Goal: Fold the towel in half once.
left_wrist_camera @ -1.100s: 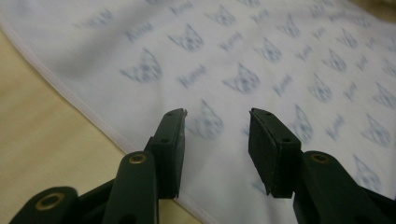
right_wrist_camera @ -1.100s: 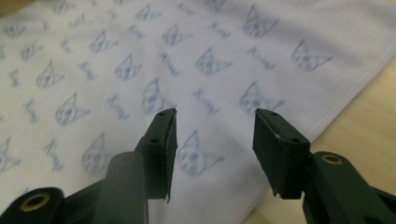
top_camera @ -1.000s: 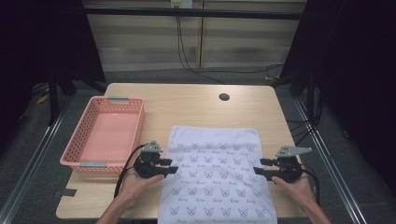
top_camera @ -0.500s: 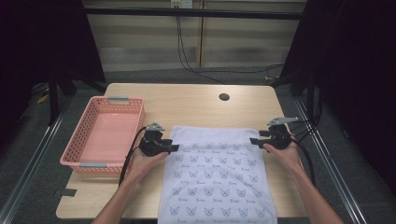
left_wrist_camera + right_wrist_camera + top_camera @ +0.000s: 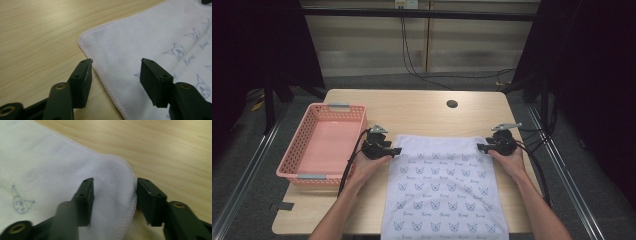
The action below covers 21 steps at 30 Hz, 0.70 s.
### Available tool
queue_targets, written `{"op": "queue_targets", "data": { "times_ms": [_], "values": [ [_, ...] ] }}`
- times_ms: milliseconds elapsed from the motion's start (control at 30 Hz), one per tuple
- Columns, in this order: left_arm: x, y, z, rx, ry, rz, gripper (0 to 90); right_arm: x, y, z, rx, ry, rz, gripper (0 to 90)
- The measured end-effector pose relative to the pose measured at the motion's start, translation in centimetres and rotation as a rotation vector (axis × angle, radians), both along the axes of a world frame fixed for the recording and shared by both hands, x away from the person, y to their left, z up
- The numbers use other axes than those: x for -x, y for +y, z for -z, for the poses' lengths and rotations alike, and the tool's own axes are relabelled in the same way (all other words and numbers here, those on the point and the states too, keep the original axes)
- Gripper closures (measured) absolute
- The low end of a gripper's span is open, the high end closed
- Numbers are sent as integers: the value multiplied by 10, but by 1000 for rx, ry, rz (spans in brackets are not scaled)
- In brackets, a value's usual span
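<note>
One white towel (image 5: 447,190) lies on the single wooden table (image 5: 422,112). One pink basket (image 5: 324,145) sits beside it. Two hand-held grippers: left gripper (image 5: 393,151) and right gripper (image 5: 482,147).

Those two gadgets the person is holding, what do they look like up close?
Each hand holds a black tool. The left gripper and the right gripper each end in two flat, blocky black fingers with small screw holes and brass-coloured pivots. A grey three-cornered plate sits on top of each, and a black cable trails back along each forearm. The forearms show no sleeves.
</note>
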<state>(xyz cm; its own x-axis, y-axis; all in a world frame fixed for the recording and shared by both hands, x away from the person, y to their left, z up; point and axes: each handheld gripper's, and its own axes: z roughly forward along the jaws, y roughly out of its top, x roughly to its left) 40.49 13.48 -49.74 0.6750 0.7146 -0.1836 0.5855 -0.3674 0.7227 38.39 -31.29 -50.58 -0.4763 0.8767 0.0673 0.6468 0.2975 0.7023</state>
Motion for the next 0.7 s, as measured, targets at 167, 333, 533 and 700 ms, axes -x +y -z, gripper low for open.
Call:
{"op": "queue_targets", "data": {
  "times_ms": [167,333,533,700],
  "values": [
    [-6,-7,4,-15,-28,-8,419,5,5,-1,-50,11,-27,822],
    [-12,-17,5,-42,-43,3,432,8,3,-8,-97,-4,-38,839],
    [-22,-29,9,-71,-49,14,438,9,2,-7,-114,0,-42,837],
    [-20,-28,6,-46,9,70,777,10,0,-11,-142,-10,-47,838]
  ]
}}
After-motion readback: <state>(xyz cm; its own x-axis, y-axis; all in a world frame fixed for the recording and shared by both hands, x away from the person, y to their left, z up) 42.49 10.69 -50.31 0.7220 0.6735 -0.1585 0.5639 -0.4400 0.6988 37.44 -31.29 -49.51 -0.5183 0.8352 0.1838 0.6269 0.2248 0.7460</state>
